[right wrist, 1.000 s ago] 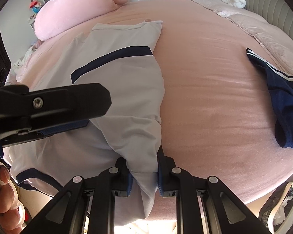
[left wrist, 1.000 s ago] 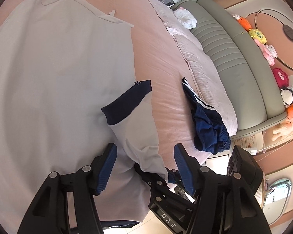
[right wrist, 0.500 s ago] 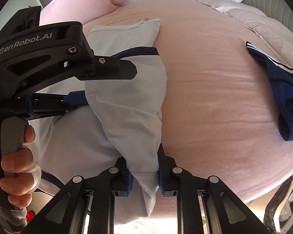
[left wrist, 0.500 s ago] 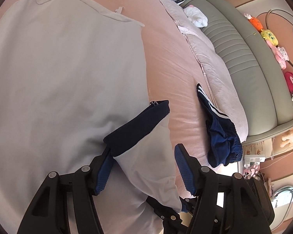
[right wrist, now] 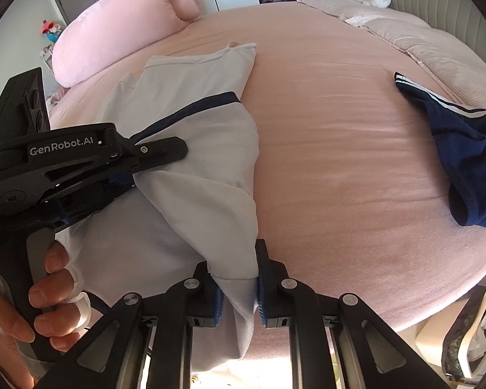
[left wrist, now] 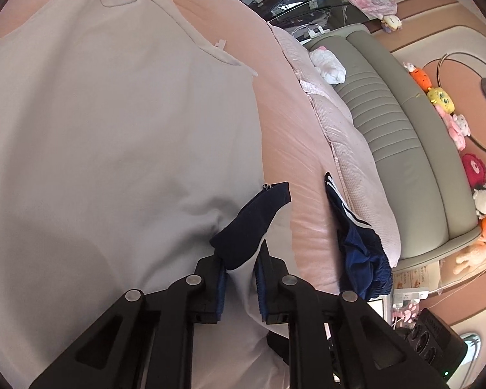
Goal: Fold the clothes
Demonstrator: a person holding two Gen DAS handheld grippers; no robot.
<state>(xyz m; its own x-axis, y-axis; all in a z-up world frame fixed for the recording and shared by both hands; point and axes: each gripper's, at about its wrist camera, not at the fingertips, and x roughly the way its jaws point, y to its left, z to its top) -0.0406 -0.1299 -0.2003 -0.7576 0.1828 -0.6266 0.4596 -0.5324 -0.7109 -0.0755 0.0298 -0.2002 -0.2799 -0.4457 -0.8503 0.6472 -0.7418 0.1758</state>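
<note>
Pinching the pale grey shirt (left wrist: 120,149) at two points on the pink bed (right wrist: 333,149).
Left tool (left wrist: 239,278) closing on the navy-cuffed sleeve (left wrist: 252,223) directly ahead of its tips; right tool (right wrist: 237,288) closing, pads clamped on the folded side edge. Body spread ahead and left of both tools, long axis running away toward the collar. Navy shorts (right wrist: 463,149) well right, untouched.

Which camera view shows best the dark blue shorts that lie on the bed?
The right wrist view. There the dark blue shorts lie spread on the pink bed, with the white stripes clear. In the left wrist view the shorts look narrow and bunched at the bed's edge, seen from the side.
</note>
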